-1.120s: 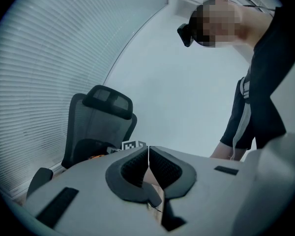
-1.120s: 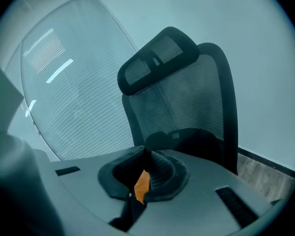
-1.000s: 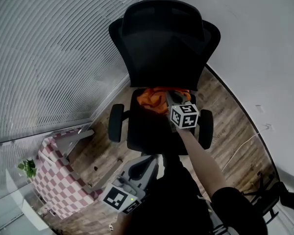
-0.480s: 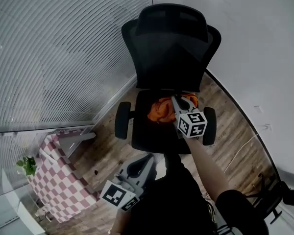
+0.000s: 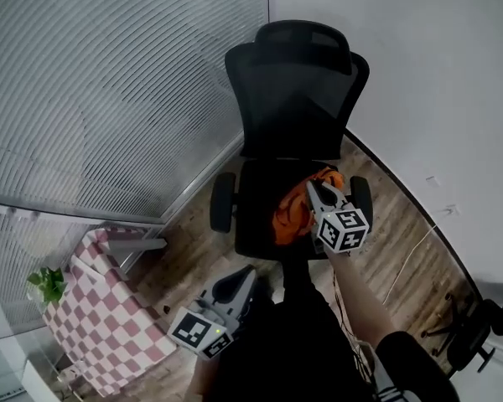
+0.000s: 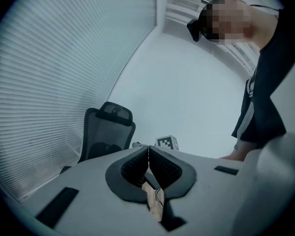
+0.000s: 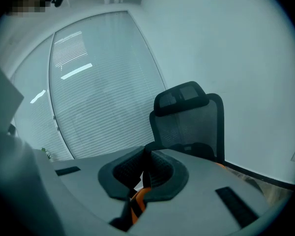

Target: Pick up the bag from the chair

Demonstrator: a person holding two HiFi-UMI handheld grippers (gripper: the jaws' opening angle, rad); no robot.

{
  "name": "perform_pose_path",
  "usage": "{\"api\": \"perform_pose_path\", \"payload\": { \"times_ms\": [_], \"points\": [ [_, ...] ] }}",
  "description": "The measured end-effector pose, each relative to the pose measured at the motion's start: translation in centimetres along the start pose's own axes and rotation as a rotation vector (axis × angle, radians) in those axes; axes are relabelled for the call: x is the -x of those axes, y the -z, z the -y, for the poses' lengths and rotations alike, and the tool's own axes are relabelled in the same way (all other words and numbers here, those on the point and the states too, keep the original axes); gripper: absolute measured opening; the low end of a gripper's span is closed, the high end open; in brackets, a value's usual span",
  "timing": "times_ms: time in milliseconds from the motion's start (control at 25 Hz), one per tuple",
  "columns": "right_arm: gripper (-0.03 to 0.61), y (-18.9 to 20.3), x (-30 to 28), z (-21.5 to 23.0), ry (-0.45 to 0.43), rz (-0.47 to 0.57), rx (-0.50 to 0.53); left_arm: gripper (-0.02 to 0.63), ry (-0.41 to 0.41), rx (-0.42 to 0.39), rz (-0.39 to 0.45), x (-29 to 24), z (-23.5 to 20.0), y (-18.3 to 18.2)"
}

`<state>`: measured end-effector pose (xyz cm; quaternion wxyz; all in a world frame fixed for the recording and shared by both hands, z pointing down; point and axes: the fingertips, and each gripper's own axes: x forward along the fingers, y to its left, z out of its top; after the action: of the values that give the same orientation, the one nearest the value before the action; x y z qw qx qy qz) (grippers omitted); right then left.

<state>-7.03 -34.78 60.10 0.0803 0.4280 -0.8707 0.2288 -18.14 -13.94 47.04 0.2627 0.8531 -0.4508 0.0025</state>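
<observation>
Slatted window blinds [image 5: 109,82] fill the whole left side of the room, and low beneath them sit a small green plant [image 5: 46,283] and a block covered in a pink-and-white checked cloth [image 5: 92,308], both on the wooden floor [image 5: 193,249]. Just right of the cloth, close in front of the person's dark clothing, the left gripper [image 5: 241,276] is held low and well short of the chair. Its own view shows its jaws pressed together with nothing between the pads. In the middle stands the black mesh-backed office chair [image 5: 298,99], its headrest toward the corner where the blinds meet the wall. The orange bag [image 5: 293,212] hangs over the right front part of the seat, bunched and drooping. I cannot tell whether its lower end touches the cushion. The right gripper [image 5: 313,189] has the bag's top pinched between its closed jaws, and in that gripper's view orange fabric shows just behind the pads. The person's bare forearm [image 5: 360,296] runs back from it toward the lower right. Farther right, a thin pale cable [image 5: 412,254] trails over the floorboards, and a plain white wall [image 5: 436,74] closes off that side.
</observation>
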Motion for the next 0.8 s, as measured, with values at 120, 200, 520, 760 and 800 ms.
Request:
{"api": "perform_pose_path", "payload": {
  "times_ms": [120, 200, 520, 760, 800],
  "points": [
    [0.021, -0.3, 2.3, -2.4, 0.007, 0.031, 0.013, 0.034, 0.029, -0.009, 0.008, 2.7, 0.1, 0.7],
    [0.021, -0.4, 4.2, -4.2, 0.005, 0.053, 0.016, 0.034, 0.056, -0.018, 0.007, 4.2, 0.4, 1.3],
    [0.021, 0.3, 11.3, -10.0, 0.030, 0.101, 0.018, 0.034, 0.161, -0.042, -0.030, 8.2, 1.6, 3.5],
    [0.020, 1.9, 16.6, -12.7, 0.030, 0.128, 0.015, 0.034, 0.215, -0.072, -0.033, 8.9, 3.2, 4.6],
    [0.020, 2.2, 17.4, -13.2, 0.024, 0.129, 0.012, 0.034, 0.221, -0.070, -0.034, 8.9, 3.4, 4.9]
  ]
}}
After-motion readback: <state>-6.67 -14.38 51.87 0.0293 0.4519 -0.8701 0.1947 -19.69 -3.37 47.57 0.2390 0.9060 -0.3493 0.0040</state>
